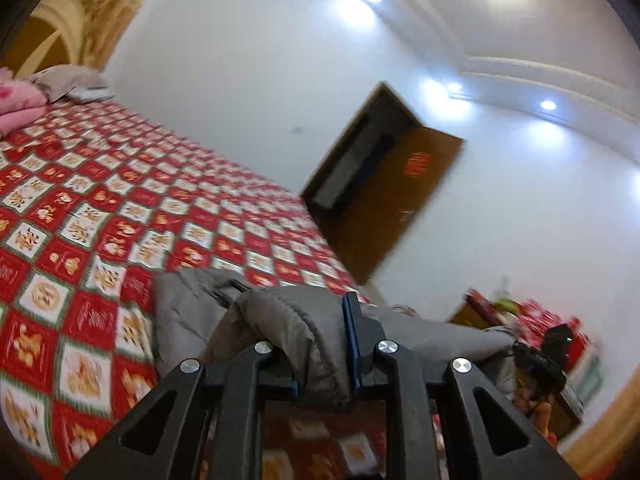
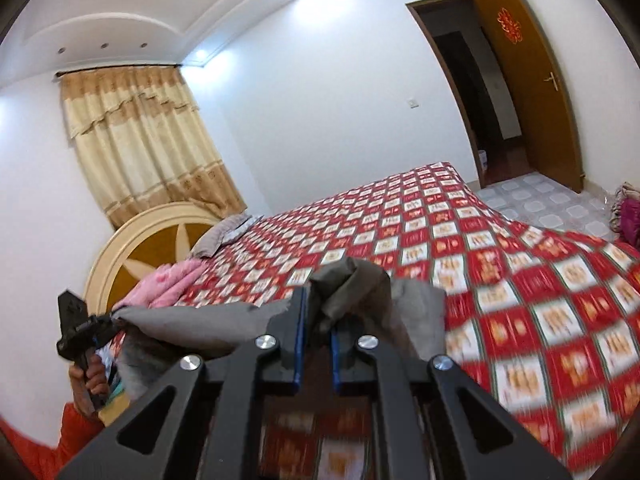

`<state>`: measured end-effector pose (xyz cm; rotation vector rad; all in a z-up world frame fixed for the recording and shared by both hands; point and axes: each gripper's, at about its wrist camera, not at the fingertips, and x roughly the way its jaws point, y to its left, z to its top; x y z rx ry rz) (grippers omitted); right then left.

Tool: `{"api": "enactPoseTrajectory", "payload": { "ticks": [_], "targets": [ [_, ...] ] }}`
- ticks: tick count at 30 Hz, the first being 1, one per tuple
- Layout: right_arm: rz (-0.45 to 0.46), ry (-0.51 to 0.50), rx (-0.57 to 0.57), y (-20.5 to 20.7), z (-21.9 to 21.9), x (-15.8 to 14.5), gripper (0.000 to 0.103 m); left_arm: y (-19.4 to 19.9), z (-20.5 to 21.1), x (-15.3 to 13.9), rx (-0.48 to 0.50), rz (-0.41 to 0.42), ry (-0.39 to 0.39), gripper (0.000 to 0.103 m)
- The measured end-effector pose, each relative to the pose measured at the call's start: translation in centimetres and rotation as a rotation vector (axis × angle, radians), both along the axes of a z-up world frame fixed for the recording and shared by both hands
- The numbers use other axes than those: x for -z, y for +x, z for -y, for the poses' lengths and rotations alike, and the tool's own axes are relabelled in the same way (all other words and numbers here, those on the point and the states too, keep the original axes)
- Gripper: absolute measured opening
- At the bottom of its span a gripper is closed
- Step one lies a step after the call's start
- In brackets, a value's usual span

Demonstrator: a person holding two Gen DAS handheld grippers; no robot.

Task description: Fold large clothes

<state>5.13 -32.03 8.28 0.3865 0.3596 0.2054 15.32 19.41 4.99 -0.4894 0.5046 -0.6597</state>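
Both tools clamped on the grey coat (image 1: 304, 332): left tool (image 1: 320, 344) and right tool (image 2: 318, 332) hold it stretched above the bed (image 2: 520, 280), so keep both grips level and taut, clearing the cover before laying it flat.

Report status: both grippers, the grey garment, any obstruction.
Left gripper and right gripper shut on the grey garment. Garment spans both, above the bed. Nothing in the way.

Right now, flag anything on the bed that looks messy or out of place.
Only the pink blanket bunched loosely by the headboard looks untidy. The red checked bedspread lies flat, and the grey garment hangs between both tongs.
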Motion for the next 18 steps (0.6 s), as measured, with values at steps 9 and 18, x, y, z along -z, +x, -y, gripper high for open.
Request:
{"api": "enactPoseTrajectory", "payload": {
  "ticks": [9,18],
  "targets": [
    [-0.204,-0.01,0.162,21.4,2.2,8.0,0.013,17.3,5.9,7.1,-0.181,-0.208,0.261,0.018],
    [-0.369,0.065,0.219,28.3,3.7,20.2,0.023,23.6,7.3,17.4,-0.205,-0.424,0.32,0.019]
  ]
}}
